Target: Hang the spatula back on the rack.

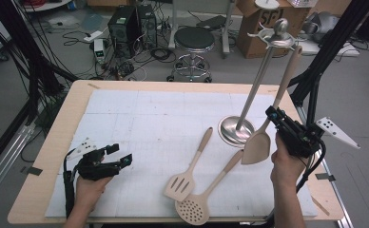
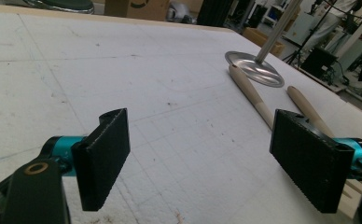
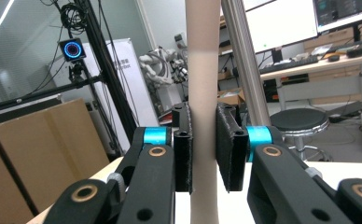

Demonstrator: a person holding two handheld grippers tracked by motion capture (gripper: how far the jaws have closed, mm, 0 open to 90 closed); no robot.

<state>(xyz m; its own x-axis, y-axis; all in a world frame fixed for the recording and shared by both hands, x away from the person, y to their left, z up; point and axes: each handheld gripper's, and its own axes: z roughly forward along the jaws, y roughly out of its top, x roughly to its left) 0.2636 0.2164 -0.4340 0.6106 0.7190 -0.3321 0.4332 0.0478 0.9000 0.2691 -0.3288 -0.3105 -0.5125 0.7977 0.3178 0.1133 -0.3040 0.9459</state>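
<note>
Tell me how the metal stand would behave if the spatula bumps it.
The stand looks top-heavy: a tall thin pole on a small round base, so it may tip. Its polished base could slide on the mat. It's probably rigid.

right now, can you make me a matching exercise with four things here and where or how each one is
Things:
1. solid spatula
2. slotted spatula
3. skimmer spoon
4. left gripper

States:
a. open, with nothing between its pads
b. lying flat, nearest the table's front edge
c. lifted and clamped in the right gripper beside the metal stand
d. lying flat, handle pointing toward the stand

Pairs: 1-c, 2-d, 3-b, 4-a
</note>
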